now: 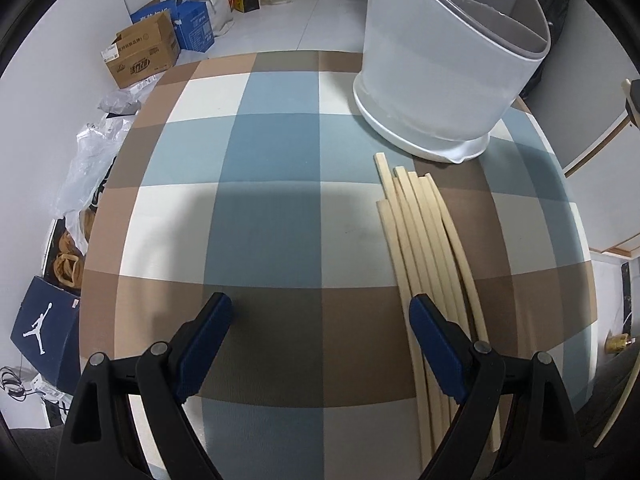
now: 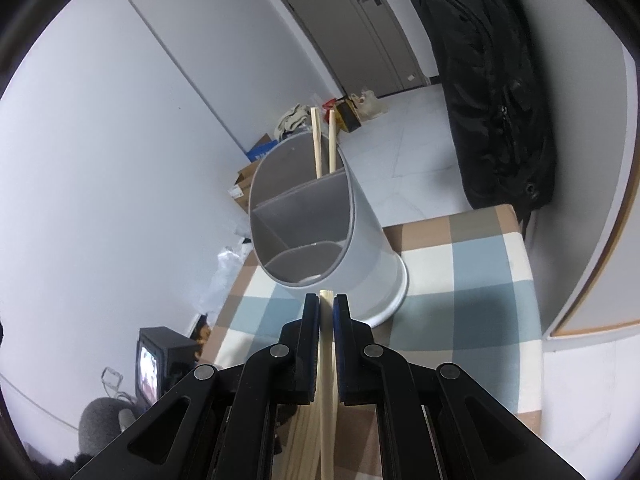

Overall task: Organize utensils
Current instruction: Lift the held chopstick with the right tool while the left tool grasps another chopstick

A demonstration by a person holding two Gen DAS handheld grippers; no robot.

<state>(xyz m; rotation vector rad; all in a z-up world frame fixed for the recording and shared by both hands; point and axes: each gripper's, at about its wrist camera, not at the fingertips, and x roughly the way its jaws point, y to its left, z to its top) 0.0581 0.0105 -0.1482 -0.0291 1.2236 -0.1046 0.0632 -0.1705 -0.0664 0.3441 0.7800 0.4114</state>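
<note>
Several pale wooden chopsticks (image 1: 424, 240) lie side by side on the checked tablecloth (image 1: 272, 200), just below the white utensil holder (image 1: 444, 68). My left gripper (image 1: 320, 312) hangs open over the cloth, its right finger (image 1: 436, 348) above the chopsticks' near ends, nothing between the pads. In the right wrist view my right gripper (image 2: 327, 300) is shut on a pair of chopsticks (image 2: 326, 360), whose ends reach just past the fingertips. It points at the white utensil holder (image 2: 360, 240), which has grey dividers inside. Two chopsticks (image 2: 324, 144) stand in its far compartment.
Cardboard and blue boxes (image 1: 156, 44) and bags sit on the floor beyond the table's far edge. Plastic bags (image 1: 88, 160) and a dark blue shoe box (image 1: 44, 320) lie left of the table. A black bag (image 2: 492, 100) leans against the wall on the right.
</note>
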